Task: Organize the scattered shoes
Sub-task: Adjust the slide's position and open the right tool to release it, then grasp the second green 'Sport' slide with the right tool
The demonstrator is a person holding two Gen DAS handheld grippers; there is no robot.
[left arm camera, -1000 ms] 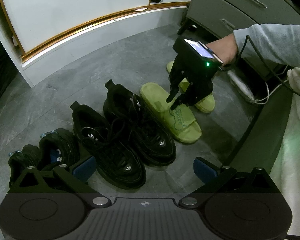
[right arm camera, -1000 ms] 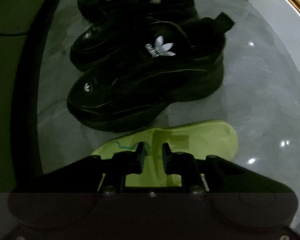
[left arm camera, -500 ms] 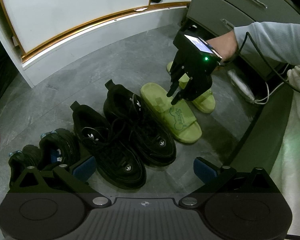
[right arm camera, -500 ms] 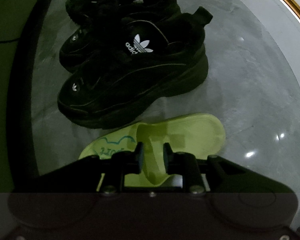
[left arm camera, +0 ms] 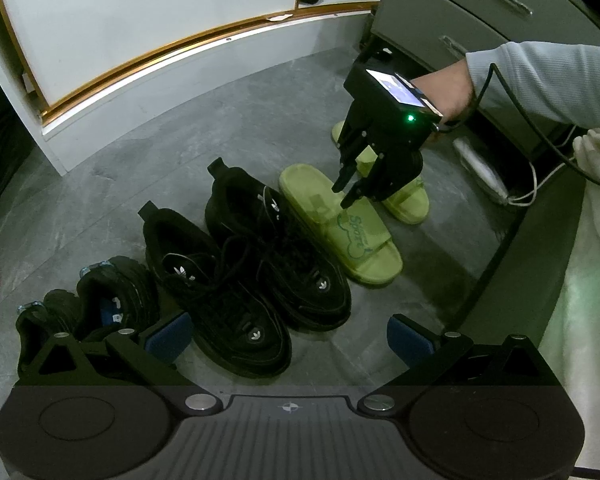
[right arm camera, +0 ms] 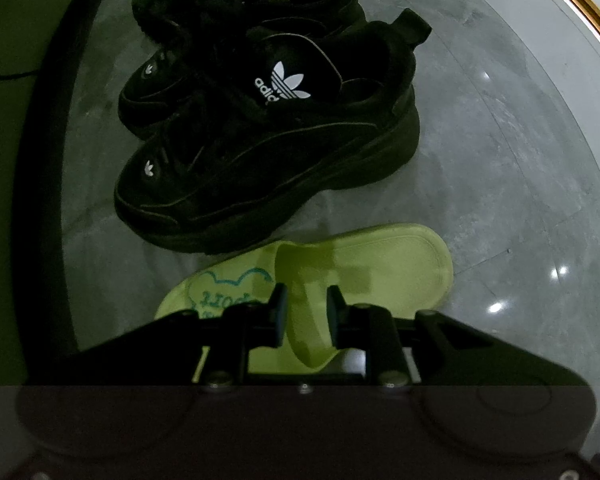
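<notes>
Fingers of the right gripper [left arm camera: 350, 195] stand narrow and hold nothing; in the left wrist view they hang just above the nearer green slipper [left arm camera: 342, 226], over its strap, apart from it. From the right wrist view the same gripper [right arm camera: 304, 310] shows its two blue-padded fingers [right arm camera: 279, 312] with a slim gap, the slipper's strap [right arm camera: 300, 320] visible below and between them, the pads not pressing on it. Fingers of the left gripper [left arm camera: 288, 338] stand wide apart and empty, low over the floor [left arm camera: 180, 152].

Shoes lie in a row on the grey floor. The green slipper sits at the right end of the row, just beside a black sneaker [left arm camera: 276, 248]; a second black sneaker [left arm camera: 216, 292] lies against that one on its left. Further left, partly behind the left finger [left arm camera: 168, 336], is another dark pair [left arm camera: 100, 304]. The second green slipper [left arm camera: 404, 200] lies behind the right gripper, near a grey drawer cabinet [left arm camera: 460, 12], angled away from its mate and mostly hidden. A hand [left arm camera: 448, 92] in a grey sleeve [left arm camera: 548, 80] holds the right gripper.
</notes>
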